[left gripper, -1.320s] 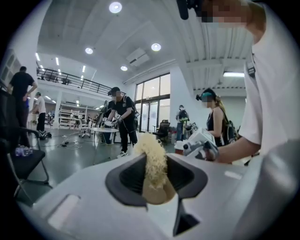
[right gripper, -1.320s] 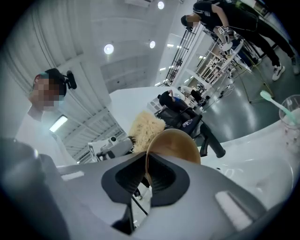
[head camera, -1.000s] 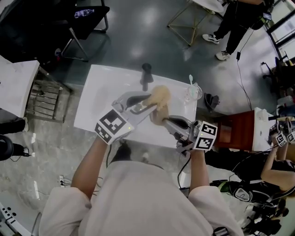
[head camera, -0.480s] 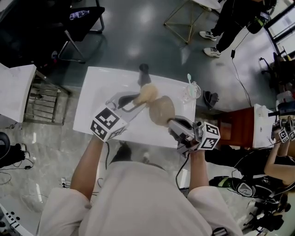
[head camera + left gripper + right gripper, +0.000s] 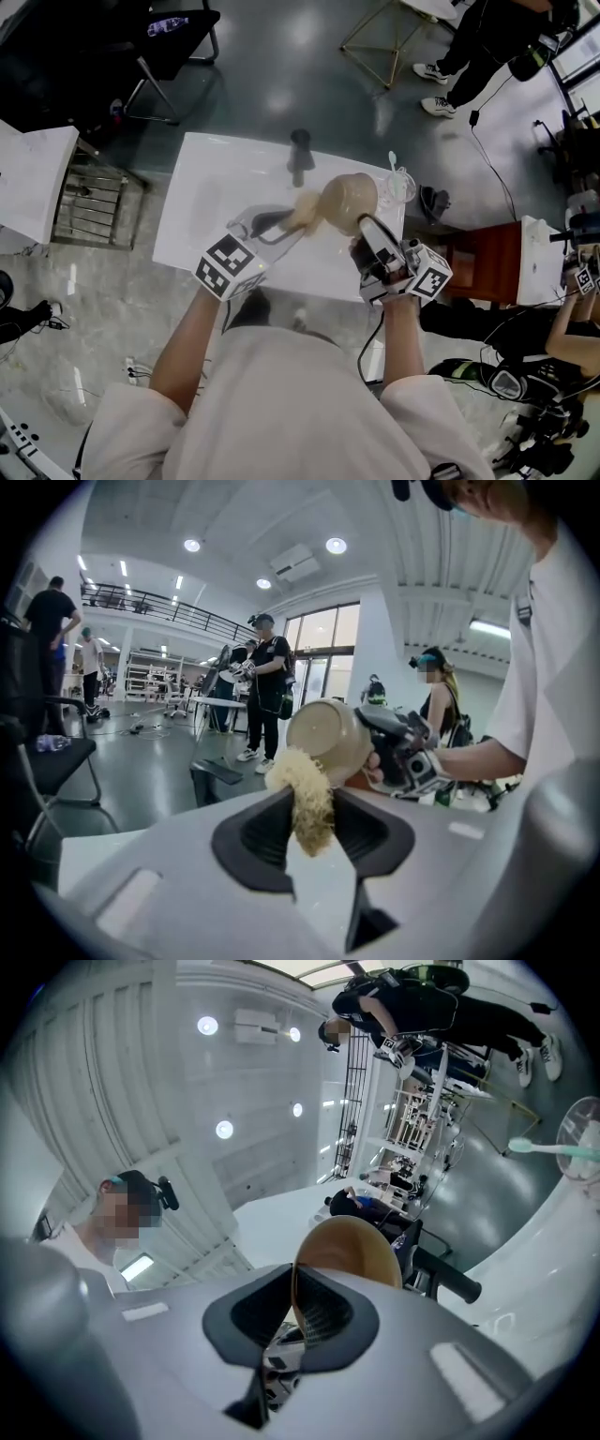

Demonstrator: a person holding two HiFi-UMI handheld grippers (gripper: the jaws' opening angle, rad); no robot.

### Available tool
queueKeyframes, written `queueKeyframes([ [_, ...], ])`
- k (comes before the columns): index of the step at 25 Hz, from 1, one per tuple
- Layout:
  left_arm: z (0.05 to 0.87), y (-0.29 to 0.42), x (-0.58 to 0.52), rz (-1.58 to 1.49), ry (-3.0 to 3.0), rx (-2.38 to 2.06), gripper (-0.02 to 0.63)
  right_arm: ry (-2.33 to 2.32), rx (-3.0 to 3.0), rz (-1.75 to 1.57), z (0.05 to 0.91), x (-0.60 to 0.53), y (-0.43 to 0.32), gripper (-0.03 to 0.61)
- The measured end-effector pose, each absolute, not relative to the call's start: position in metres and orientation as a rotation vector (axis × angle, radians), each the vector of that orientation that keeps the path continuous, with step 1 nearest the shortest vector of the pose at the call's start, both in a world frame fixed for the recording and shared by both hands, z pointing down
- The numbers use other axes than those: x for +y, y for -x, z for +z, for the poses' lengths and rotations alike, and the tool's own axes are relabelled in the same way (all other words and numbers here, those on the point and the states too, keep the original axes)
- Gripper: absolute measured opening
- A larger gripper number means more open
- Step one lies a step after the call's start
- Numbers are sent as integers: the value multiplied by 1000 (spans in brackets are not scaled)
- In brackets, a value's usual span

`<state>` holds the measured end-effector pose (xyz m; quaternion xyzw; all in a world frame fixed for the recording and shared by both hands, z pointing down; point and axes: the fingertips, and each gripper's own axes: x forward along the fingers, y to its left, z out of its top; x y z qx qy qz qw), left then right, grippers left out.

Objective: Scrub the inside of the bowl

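Head view: above the white desk, the left gripper carries a pale fibrous scrubber just beside the tilted tan bowl, which the right gripper holds up.
Left gripper view: jaws clenched on the scrubber.
Right gripper view: jaws pinching the bowl's rim.

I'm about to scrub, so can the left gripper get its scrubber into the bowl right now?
Probably yes. The right gripper holds the bowl raised by its rim, its mouth seemingly tilted toward the left gripper, and the scrubber sits right beside it, nothing between.
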<state>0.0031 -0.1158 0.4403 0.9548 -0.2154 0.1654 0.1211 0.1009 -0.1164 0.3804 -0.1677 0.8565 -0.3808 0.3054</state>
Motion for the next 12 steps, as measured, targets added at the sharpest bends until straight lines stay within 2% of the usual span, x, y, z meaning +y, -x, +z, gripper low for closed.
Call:
queueKeyframes([
  [12,417,-34,-84,388,-2852,-471,117,773,2425,-1023,407,-133,-93,20],
])
